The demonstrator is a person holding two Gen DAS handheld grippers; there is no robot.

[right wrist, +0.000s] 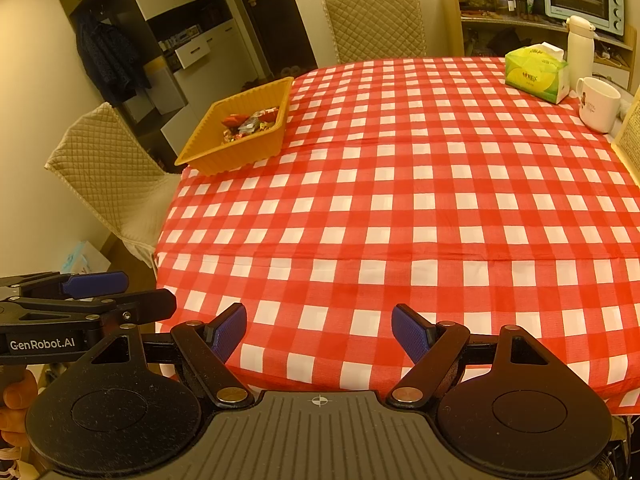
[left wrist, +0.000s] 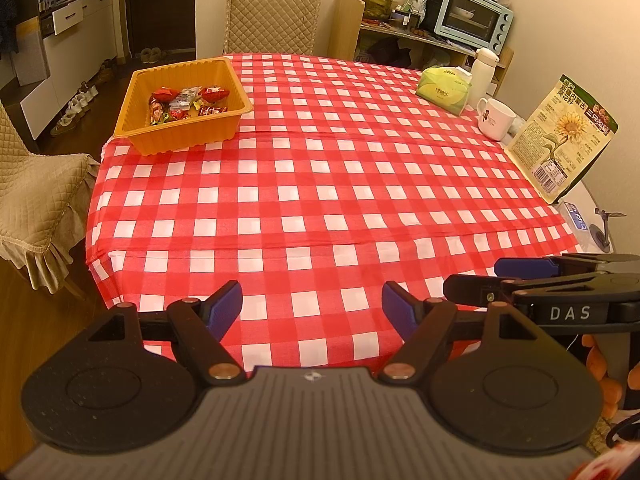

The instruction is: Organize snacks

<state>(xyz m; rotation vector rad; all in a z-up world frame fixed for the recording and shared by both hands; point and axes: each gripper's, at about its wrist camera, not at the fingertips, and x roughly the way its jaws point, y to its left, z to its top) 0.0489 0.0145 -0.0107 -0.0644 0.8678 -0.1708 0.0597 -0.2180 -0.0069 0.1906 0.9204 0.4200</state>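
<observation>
Both grippers empty at the near edge of the checked tablecloth (left wrist: 320, 184).
Left gripper (left wrist: 312, 308) and right gripper (right wrist: 319, 330): jaws wide apart, holding nothing. Orange tray (left wrist: 176, 136) sits at the cloth's far left corner; wrapped snacks (left wrist: 184, 104) inside, labels illegible. Sunflower-seed bag (left wrist: 560, 140) at the right edge, cut off in the right wrist view.

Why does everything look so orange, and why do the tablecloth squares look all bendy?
In the left wrist view warm indoor light tints the walls and the checked tablecloth yellow-orange, and the fisheye lens bows its rows outward; the orange tray stays sharp, while the left gripper body up close looks soft. In the right wrist view the same tint and bending show, and dark corners ring the picture.
</observation>
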